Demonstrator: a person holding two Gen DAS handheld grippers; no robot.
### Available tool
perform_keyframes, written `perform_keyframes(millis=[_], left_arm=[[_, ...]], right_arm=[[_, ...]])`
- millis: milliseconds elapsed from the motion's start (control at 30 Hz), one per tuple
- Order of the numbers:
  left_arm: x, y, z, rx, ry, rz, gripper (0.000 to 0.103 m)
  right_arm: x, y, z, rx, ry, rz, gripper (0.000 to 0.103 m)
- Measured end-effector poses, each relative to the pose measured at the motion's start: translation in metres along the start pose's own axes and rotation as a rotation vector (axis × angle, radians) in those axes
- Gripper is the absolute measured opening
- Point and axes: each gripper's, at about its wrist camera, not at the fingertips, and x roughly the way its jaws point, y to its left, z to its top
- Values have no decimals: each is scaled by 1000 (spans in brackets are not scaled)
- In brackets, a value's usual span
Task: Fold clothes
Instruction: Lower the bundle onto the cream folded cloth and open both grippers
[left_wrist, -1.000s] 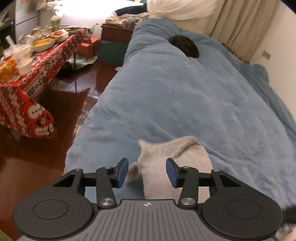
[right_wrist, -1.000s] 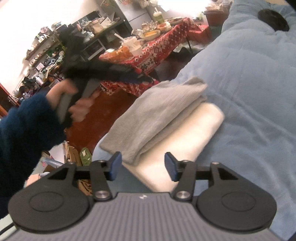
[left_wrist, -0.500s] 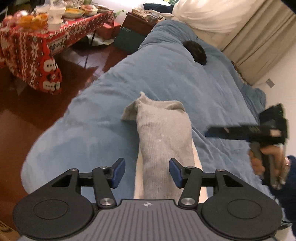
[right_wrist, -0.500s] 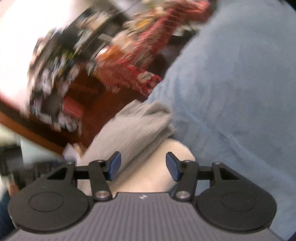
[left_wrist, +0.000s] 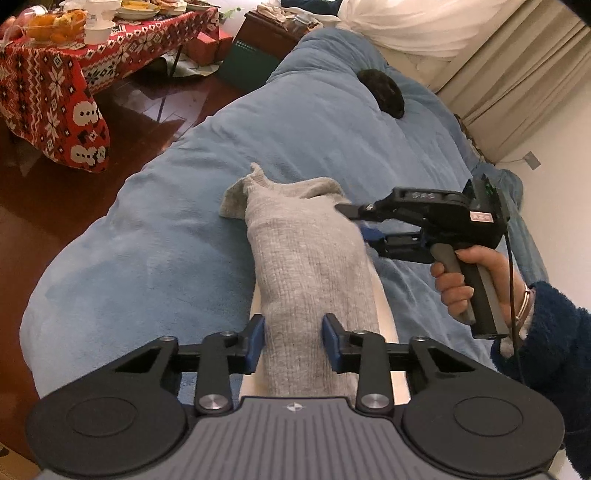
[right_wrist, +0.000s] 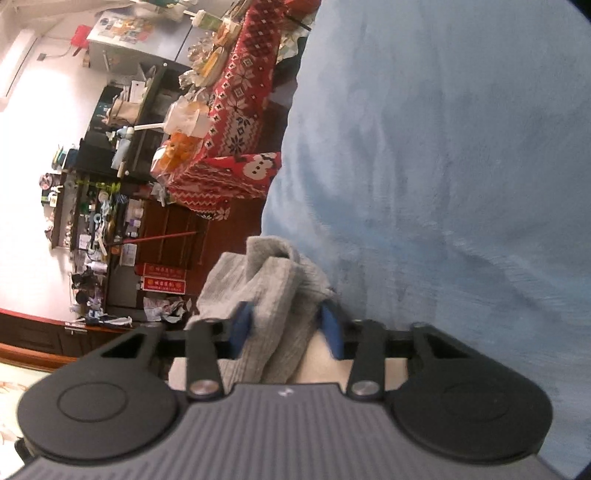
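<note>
Blue duvet (left_wrist: 155, 236) carries the folded grey knit (left_wrist: 306, 273) atop a white piece (left_wrist: 384, 314); with left gripper (left_wrist: 293, 345) straddling its near end unclenched and right gripper (right_wrist: 288, 328) spread around its far end, close both evenly, I judge, so layers stay aligned.

Black tool (left_wrist: 293, 341) with blue pads (left_wrist: 255, 341); fuzzy navy sleeve (left_wrist: 554, 343).

No legible text; 2 red signs (right_wrist: 163, 278) with unreadable yellow characters.
</note>
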Motion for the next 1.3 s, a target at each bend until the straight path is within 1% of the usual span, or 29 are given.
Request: perform_keyframes(millis=[33,133,233,367,500,567,600,667,700,733,767,800,833,900,967,1000,1033,1067,1167,1233,1300], left_arm=[[-2,-4,-2,10,-7,13,26],[-7,-11,-3,30,-12,17,22],[-13,-17,-2,41,-18,15,20],[-28,-30,2,53,-20,-20,20],[-29,-40,1,71,-16,-31,20],[-17,-36,-1,54,7,-18,20],[-10,-31,-3,35,26,-10,20],[0,-23,-6,14,50,6,22],[3,-20,-8,7,56,11,23],[2,-17,-9,-3,48,2,24],[-1,-17,-9,-8,39,-11,24],[-3,-19,-9,5,32,-15,24],[-5,-21,-9,19,26,-17,25],[-6,-24,-9,50,28,4,26],[-6,-26,-9,66,25,20,30],[-7,-27,-9,70,22,27,34],[-8,-28,-9,74,19,35,38],[-9,-28,-9,77,16,43,39],[-15,-31,-10,73,5,69,39],[-20,-34,-11,74,1,72,41],[-26,-36,-13,76,-4,82,41]], right_arm=[[3,3,-1,-16,-14,-4,19],[-2,19,-6,-88,-52,-27,15],[-27,37,-12,-116,-84,-22,15],[-71,52,-21,-129,-120,-12,15],[-99,46,-31,-131,-136,-9,15],[-113,43,-36,-132,-144,-7,15],[-116,40,-39,-133,-143,-10,15],[-108,28,-42,-136,-119,-30,16],[-104,22,-43,-139,-111,-40,18],[-101,18,-45,-143,-110,-53,25],[-99,14,-46,-145,-112,-61,28],[-98,12,-45,-144,-120,-61,37],[-101,10,-42,-148,-124,-60,40],[-112,13,-35,-180,-128,-72,42],[-125,21,-27,-247,-131,-91,45],[-131,26,-22,-289,-130,-100,46],[-134,34,-16,-339,-122,-107,46],[-133,43,-9,-388,-101,-113,46],[-117,69,10,-522,0,-122,46],[-100,82,21,-591,72,-120,45],[-78,91,29,-665,130,-142,45]])
